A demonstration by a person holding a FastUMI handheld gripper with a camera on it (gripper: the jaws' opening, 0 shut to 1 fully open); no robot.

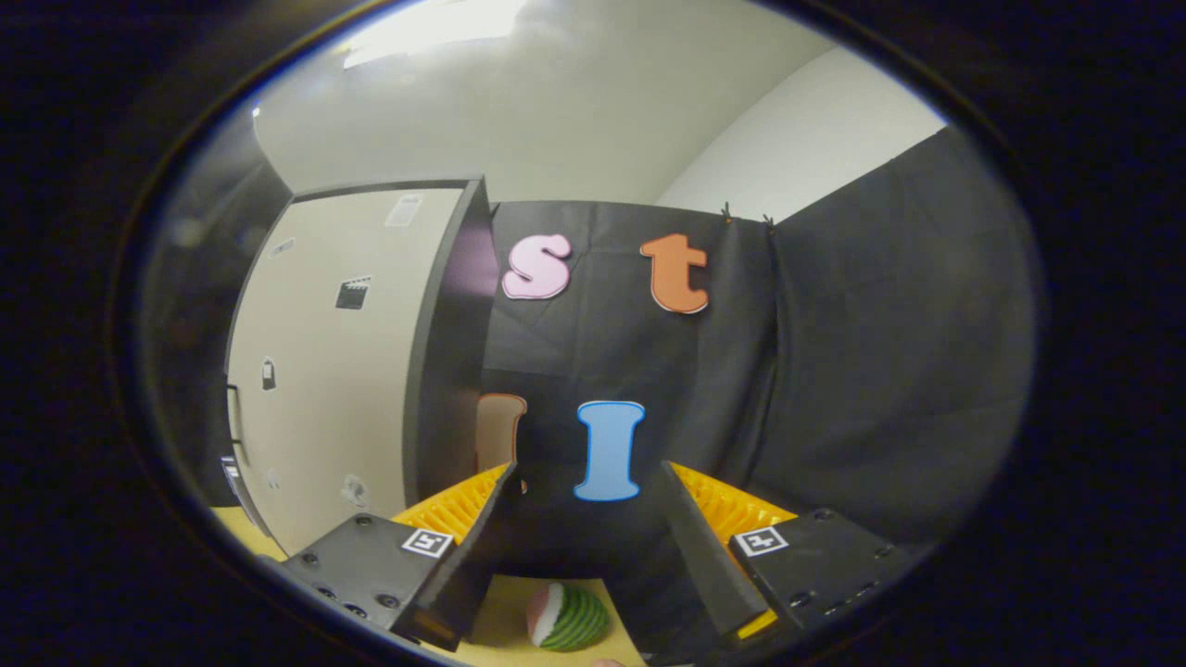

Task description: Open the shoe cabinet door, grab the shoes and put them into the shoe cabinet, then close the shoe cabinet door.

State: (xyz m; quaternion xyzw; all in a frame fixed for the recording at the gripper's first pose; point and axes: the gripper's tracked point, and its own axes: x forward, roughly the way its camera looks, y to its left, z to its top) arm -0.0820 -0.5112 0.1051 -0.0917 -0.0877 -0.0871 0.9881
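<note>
Two hand-held gripper (593, 519) fingers spread, empty; shoe cabinet (343, 361) stickers unreadable.

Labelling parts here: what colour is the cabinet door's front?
Cream, framed in black, on the cabinet door, seen in the gripper view beyond the open gripper.

Black tool (588, 519), yellow ribbed fingers (459, 508), square markers.

my tool (588, 519): fingers (482, 547) spread wide apart, nothing between them, aimed level and forward.
</note>
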